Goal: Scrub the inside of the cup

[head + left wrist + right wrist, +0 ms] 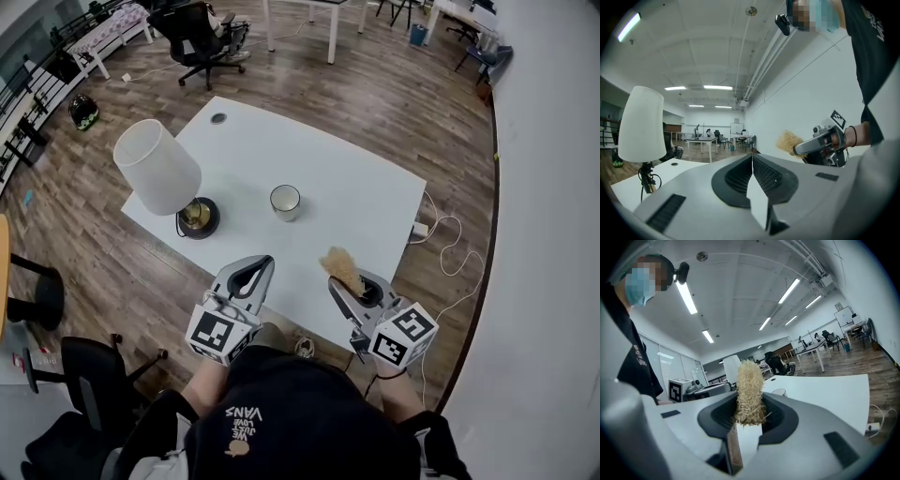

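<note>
Clamping straw scrubber, right gripper; left gripper closed, empty.

The head camera looks steeply down from above the person onto the white table, with the left gripper and right gripper low in its frame. Each gripper carries a camera close behind its own jaws, looking nearly level across the table into the room. The left one catches the right gripper and its scrubber from the side. All three views share the lamp; the head view and right gripper view share the cup.
</note>
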Demonstrator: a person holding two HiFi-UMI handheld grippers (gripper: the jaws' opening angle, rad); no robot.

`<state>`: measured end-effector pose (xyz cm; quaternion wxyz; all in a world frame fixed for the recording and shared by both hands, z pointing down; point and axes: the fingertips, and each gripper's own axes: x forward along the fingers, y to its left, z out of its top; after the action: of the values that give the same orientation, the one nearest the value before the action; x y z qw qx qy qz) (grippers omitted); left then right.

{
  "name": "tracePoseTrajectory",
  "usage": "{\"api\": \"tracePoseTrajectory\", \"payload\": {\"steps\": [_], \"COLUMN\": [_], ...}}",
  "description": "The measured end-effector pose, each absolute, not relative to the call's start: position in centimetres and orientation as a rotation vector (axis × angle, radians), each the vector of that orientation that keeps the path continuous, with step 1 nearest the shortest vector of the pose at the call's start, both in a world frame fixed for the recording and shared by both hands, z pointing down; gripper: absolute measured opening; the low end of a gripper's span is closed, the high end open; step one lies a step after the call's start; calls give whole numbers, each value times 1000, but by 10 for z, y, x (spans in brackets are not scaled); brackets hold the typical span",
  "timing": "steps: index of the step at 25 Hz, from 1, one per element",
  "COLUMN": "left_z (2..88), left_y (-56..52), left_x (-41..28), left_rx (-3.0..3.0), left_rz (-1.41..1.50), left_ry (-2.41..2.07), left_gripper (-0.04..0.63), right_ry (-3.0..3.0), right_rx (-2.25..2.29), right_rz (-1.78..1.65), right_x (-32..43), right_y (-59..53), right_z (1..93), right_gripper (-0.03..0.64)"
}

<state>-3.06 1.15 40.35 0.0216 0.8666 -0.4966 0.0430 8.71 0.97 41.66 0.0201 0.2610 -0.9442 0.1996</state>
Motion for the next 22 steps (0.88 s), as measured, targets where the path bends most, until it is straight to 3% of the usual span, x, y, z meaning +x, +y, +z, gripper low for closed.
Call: {"api": "tracePoseTrajectory", "payload": {"steps": [22], "left_z": [449], "left_y": [-96], "left_x": [-83], "left_rx": [2692], "left_rz": [225], "left_ry": [-1482], "left_gripper": [15], "right_ry": [-2899], "right_rx": [825], "right_rz": [626], "right_x": [21], "right_y": [-92], "right_z": [439], "right_gripper": [100]}}
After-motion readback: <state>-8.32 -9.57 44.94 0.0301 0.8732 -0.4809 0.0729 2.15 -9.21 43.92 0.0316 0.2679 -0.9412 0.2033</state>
